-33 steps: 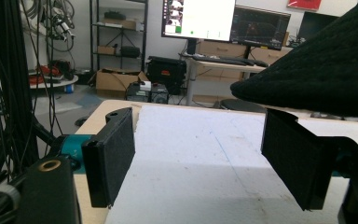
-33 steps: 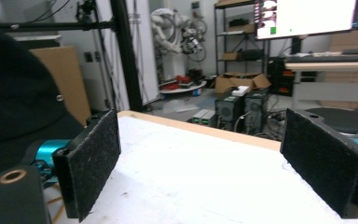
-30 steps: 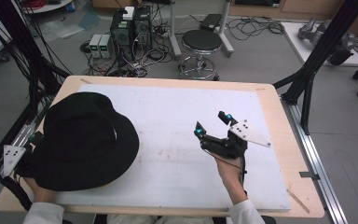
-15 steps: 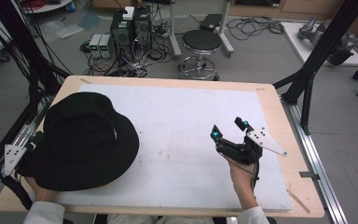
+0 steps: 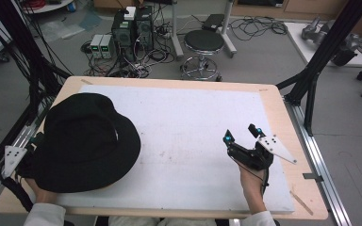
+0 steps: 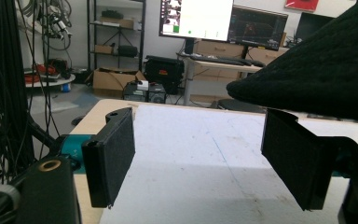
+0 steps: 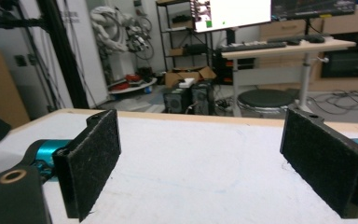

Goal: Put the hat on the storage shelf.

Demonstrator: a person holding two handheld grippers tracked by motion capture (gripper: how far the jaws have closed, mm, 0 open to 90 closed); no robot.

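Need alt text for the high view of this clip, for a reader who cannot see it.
A black brimmed hat lies at the left end of a white-topped table, with the left gripper at its left edge. At the right end, a hand holds the right gripper open above the bare surface, nothing between its jaws. A stool and computer boxes stand beyond the table.

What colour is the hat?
Black all over; the hat shows best in the high view.
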